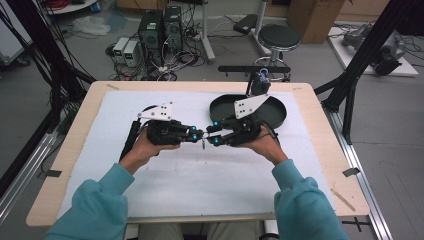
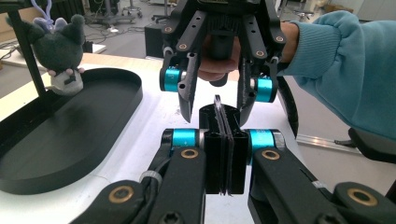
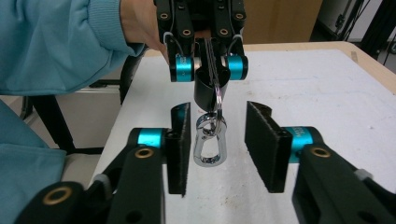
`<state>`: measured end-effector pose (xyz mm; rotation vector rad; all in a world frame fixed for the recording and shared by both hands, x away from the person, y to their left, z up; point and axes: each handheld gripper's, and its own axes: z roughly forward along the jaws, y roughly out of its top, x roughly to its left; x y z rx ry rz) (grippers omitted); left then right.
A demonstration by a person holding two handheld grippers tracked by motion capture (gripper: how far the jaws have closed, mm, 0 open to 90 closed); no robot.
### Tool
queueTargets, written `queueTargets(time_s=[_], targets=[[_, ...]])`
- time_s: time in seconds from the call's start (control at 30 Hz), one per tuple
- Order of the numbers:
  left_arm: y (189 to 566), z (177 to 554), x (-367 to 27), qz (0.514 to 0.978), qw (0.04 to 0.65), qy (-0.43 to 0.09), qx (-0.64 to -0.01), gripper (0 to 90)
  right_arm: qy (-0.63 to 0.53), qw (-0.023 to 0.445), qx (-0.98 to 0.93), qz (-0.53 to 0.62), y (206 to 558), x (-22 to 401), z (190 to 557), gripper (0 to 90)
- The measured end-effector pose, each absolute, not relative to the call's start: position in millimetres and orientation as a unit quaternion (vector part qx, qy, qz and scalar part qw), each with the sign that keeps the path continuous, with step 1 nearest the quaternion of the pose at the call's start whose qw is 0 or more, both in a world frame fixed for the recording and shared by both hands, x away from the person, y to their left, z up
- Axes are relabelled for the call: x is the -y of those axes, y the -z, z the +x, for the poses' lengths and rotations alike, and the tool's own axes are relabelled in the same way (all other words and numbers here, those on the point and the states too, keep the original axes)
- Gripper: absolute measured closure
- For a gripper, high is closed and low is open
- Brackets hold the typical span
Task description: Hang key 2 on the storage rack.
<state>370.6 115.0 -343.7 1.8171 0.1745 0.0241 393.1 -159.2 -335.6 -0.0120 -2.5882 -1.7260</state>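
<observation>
Overhead, the left claw (image 1: pixel 199 135) and right claw (image 1: pixel 212 134) meet tip to tip mid-worktop (image 1: pixel 70 150), near a black tray (image 1: pixel 280 114). Looking along the left claw (image 2: pixel 225 140), its jaws are clamped on a ring. Looking along the right claw (image 3: pixel 217 140), its jaws stand apart around the hanging silver clasp (image 3: pixel 210 142).

Even, diffuse overhead light; soft shadows. High view low-resolution, slightly soft, edges bowed. White bench (image 1: pixel 200 170) cover bright, near-glare at 12 o'clock in right gripper view. Specular glints on chrome clasp (image 3: pixel 210 142). Near tool arms slightly blurred.
</observation>
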Motion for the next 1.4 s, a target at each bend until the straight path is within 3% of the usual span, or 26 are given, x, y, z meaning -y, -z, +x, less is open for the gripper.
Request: queueTargets(time_s=[0.5, 1.07, 1.1, 1.2, 1.27, 1.4], targets=[[345, 370, -112, 0.791, 0.608, -0.013, -0.069, 88.5, 0.546, 0.009, 0.838, 0.015, 333, 159, 391, 85.1], [348, 370, -112, 0.792, 0.607, -0.018, -0.065, 87.2, 0.534, 0.030, 0.845, -0.008, 333, 158, 391, 89.0], [349, 370, -112, 0.791, 0.608, -0.021, -0.069, 84.8, 0.532, 0.028, 0.846, -0.008, 333, 158, 391, 89.0], [352, 371, -110, 0.790, 0.606, -0.029, -0.089, 47.4, 0.530, 0.027, 0.848, -0.016, 332, 161, 392, 89.0], [355, 372, -111, 0.788, 0.609, -0.023, -0.087, 29.3, 0.530, 0.019, 0.847, -0.021, 331, 163, 392, 89.0], [359, 371, -116, 0.781, 0.613, -0.058, -0.104, 4.4, 0.529, 0.010, 0.848, -0.030, 329, 169, 393, 89.0]])
